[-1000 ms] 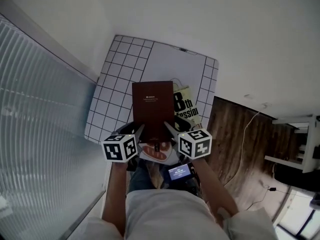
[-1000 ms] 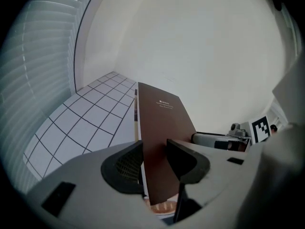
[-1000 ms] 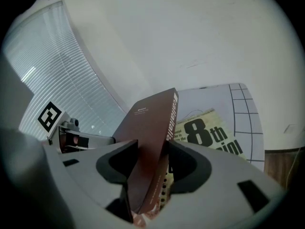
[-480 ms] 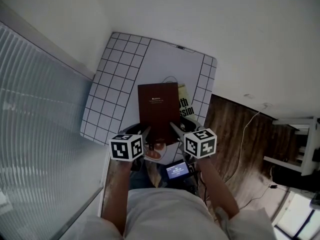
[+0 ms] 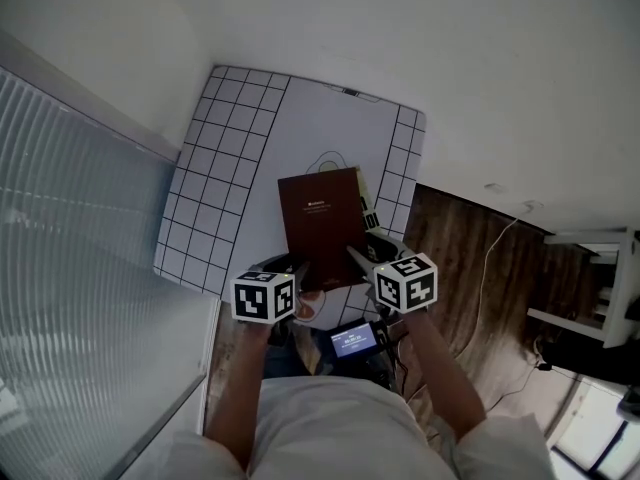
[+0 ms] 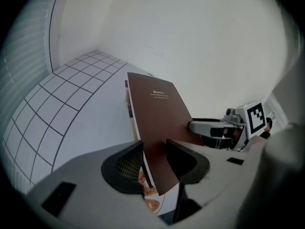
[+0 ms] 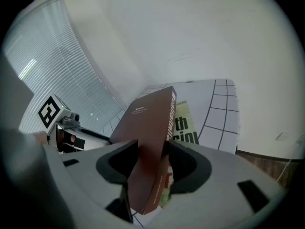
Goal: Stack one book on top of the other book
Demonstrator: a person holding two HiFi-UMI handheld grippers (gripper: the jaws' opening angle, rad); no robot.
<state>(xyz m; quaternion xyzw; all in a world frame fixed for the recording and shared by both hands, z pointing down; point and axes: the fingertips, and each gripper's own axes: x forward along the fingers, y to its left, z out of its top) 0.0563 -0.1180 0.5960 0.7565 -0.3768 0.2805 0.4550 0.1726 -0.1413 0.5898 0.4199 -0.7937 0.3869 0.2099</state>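
Note:
A dark brown book (image 5: 322, 223) hangs tilted just above the table, held at its near edge by both grippers. My left gripper (image 5: 297, 273) is shut on the book's near left corner (image 6: 159, 113), with the cover pinched between the pads. My right gripper (image 5: 358, 263) is shut on the near right corner by the spine (image 7: 150, 123). Under it lies a second book, yellow-green with big black letters (image 7: 183, 123). From the head view only a thin strip of that second book (image 5: 367, 203) shows along the brown book's right side.
The books are over a white table (image 5: 215, 168) with a black grid along its left and right borders. Window blinds (image 5: 70, 228) run along the left. Wooden floor (image 5: 470, 258) with a white cable lies to the right. A small lit screen (image 5: 357, 340) sits below the grippers.
Both grippers have carried the brown book to the right and lower over the lettered book, which is now almost wholly covered. Both grips look unchanged.

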